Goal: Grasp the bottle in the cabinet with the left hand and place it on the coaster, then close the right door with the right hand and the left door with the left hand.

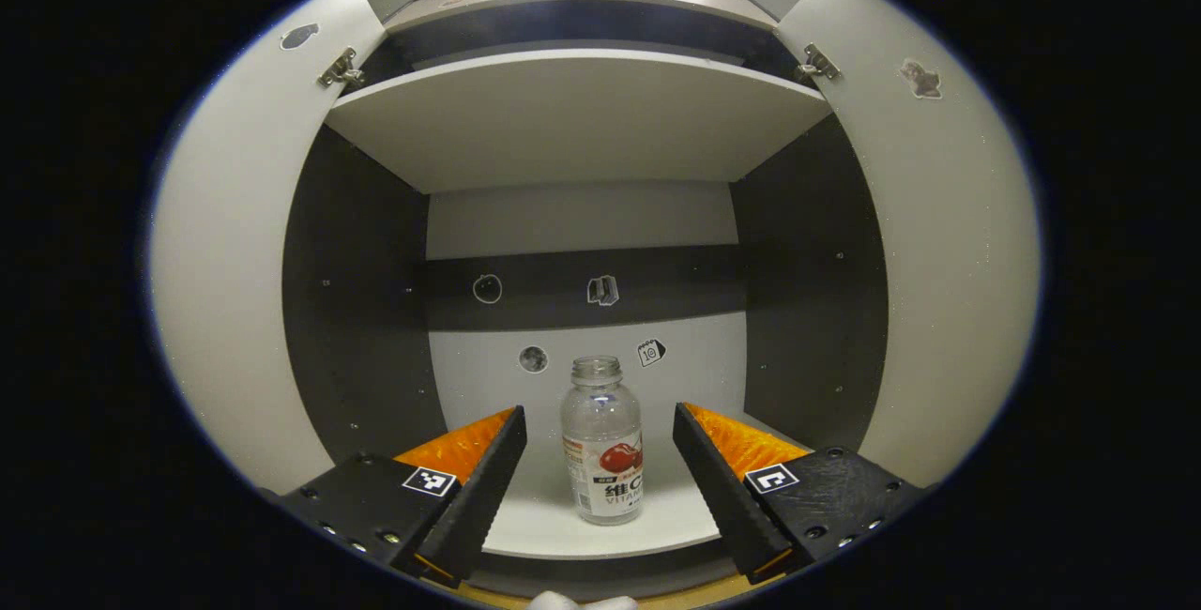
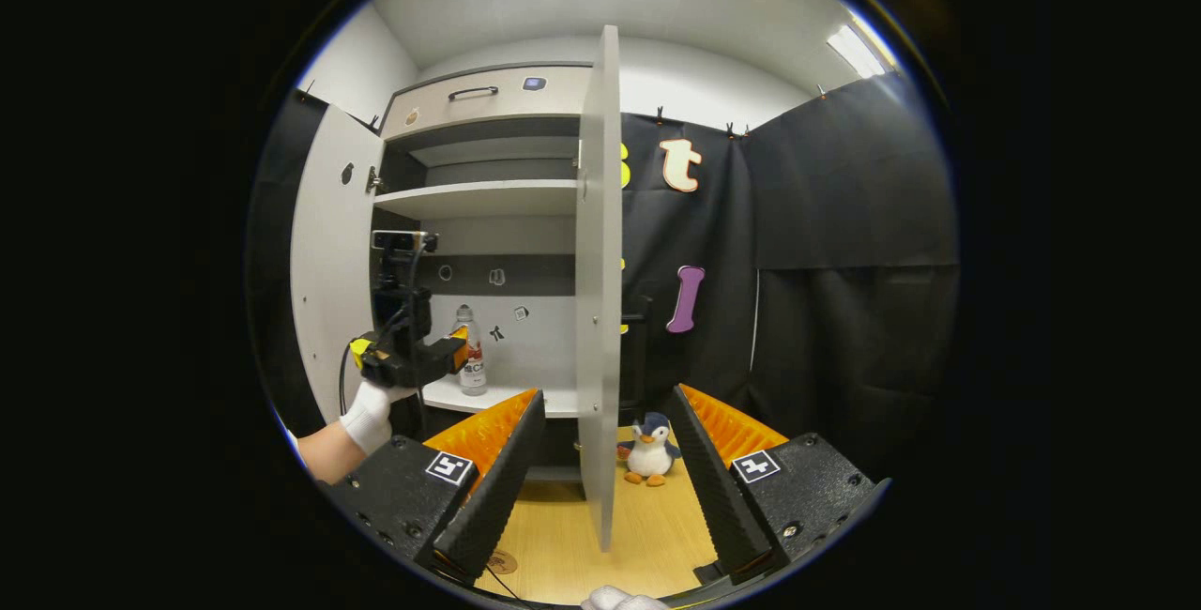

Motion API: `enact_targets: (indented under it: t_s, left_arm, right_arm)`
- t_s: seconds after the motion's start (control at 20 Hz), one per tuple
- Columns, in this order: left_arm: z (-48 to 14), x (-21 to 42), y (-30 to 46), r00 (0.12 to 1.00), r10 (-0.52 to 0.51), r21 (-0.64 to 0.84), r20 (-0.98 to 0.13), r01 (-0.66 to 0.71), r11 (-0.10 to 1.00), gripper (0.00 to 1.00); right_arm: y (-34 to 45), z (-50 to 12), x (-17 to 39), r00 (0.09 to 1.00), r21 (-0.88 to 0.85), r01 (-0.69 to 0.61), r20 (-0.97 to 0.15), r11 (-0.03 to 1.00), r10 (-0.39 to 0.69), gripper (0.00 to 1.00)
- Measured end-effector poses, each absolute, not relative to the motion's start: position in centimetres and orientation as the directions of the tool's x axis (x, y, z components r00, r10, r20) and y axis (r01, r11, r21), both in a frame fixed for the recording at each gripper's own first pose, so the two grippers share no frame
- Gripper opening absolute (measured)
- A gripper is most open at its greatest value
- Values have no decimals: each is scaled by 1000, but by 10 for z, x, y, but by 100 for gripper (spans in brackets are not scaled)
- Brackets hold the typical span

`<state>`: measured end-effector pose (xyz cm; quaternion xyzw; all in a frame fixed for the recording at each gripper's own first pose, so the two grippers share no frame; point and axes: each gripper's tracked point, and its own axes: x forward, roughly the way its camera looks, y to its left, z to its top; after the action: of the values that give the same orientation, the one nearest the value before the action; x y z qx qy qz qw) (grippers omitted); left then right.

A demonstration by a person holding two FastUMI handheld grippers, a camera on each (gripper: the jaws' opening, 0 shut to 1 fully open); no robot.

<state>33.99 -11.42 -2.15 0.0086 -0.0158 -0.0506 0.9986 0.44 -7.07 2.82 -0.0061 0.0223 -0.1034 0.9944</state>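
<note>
here the left gripper point(image 1: 599, 460) is level, spread wide around the upright bottle point(image 1: 602, 441), not touching.

Uncapped bottle point(image 1: 602, 441) upright in cabinet point(image 1: 577, 117)

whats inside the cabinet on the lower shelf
One capless bottle stands upright on the lower shelf, stickers on the back wall behind it. The left claw is open before it.
</note>
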Motion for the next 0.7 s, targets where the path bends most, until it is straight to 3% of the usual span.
enact_targets:
  t_s: [0.7]
  left_arm:
    - [-63,424,-114,996,-48,-59,-76,44,997,95]
  right_arm:
    - [-82,17,-4,963,-52,259,-69,965,-262,83]
